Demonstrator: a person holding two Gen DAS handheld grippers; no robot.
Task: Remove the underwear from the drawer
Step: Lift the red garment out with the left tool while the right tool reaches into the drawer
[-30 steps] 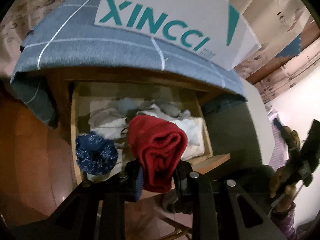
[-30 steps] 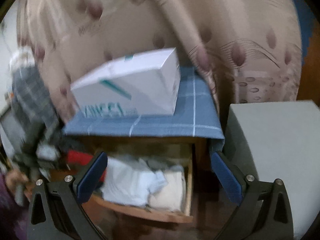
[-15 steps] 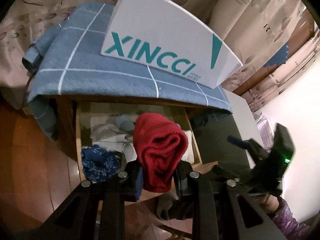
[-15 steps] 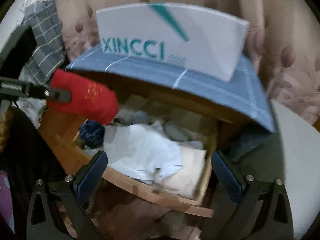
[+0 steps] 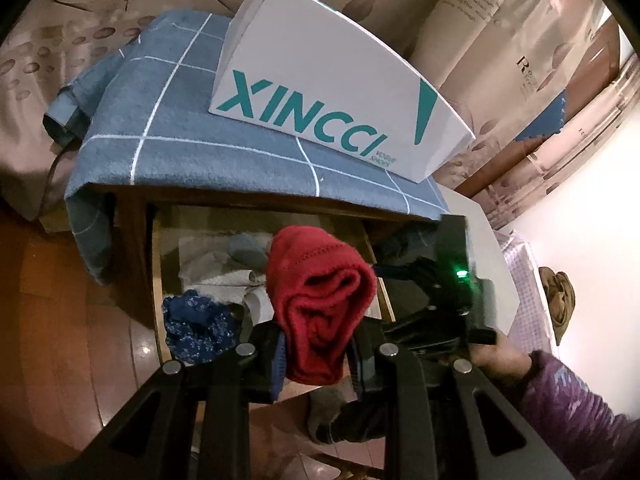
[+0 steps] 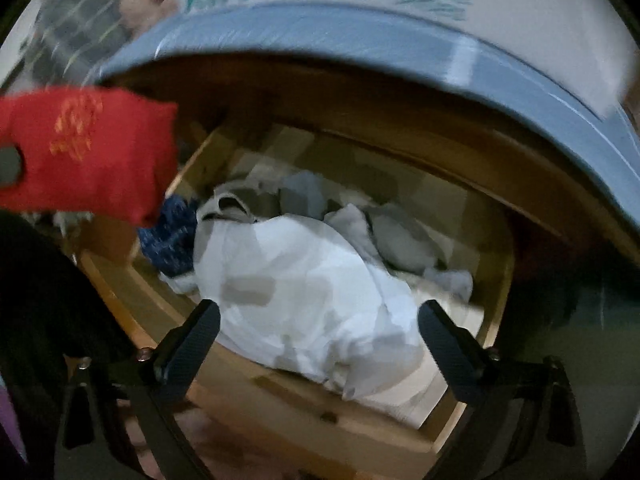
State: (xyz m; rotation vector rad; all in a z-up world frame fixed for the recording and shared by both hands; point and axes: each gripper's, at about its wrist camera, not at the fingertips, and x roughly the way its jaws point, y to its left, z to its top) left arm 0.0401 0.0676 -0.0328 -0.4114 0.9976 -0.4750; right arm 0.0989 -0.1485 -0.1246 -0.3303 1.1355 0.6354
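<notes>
The red rolled underwear is pinched between the two fingers of the left gripper, held in the air above the front edge of the open wooden drawer. Its long axis runs forward along the fingers; the rolled open end faces the left camera and the rounded far end points toward the back of the drawer. In the right view the same red piece shows at the left side, with a small gold print on it.

Inside the drawer, a dark blue patterned piece lies in the front left corner, and a white garment fills the middle, with grey pieces behind it.

The right gripper points down over the front edge, above the white garment. Its jaws are spread wide, have just been closing a little, and hold nothing.

A blue checked cloth covers the cabinet top, with a white box standing on it.
</notes>
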